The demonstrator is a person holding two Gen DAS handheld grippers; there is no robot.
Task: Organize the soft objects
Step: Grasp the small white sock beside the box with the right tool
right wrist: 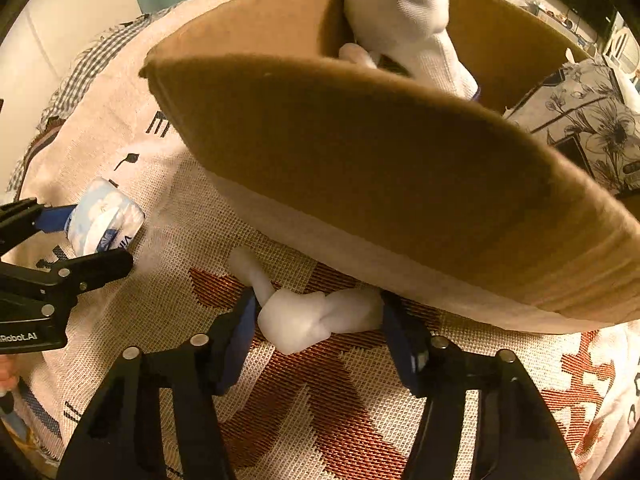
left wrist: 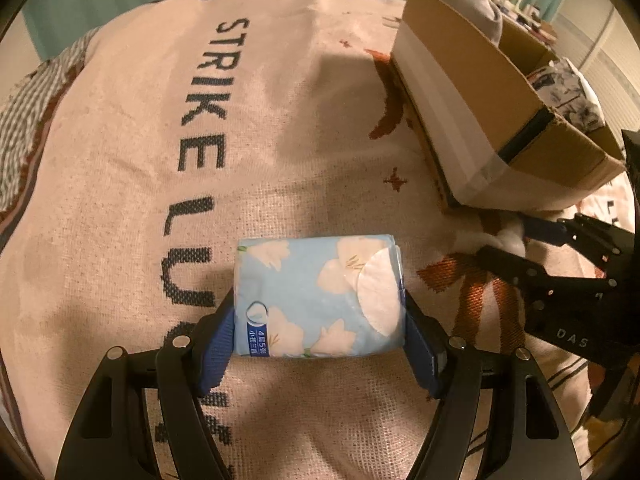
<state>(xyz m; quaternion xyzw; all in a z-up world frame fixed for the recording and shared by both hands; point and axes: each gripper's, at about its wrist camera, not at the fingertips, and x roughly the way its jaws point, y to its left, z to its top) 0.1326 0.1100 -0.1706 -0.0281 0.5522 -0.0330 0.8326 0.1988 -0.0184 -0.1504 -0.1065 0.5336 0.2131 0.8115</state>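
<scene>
A light blue tissue pack point(left wrist: 318, 296) with white flowers lies on the woven blanket, and my left gripper point(left wrist: 320, 320) is shut on its two sides. The pack also shows at the left of the right wrist view point(right wrist: 105, 216). A white cotton wad point(right wrist: 316, 318) lies on the blanket just in front of the cardboard box point(right wrist: 360, 184). My right gripper point(right wrist: 318, 316) has its blue pads touching both ends of the wad. It also shows in the left wrist view point(left wrist: 506, 240). A white sock point(right wrist: 404, 12) hangs over the box's inner divider.
The cardboard box point(left wrist: 472, 92) stands at the right on the blanket point(left wrist: 160, 160) lettered STRIKE. Inside it are a grey soft item point(left wrist: 476, 8) and a flower-printed tissue box point(right wrist: 592, 124). A teal curtain hangs behind the bed.
</scene>
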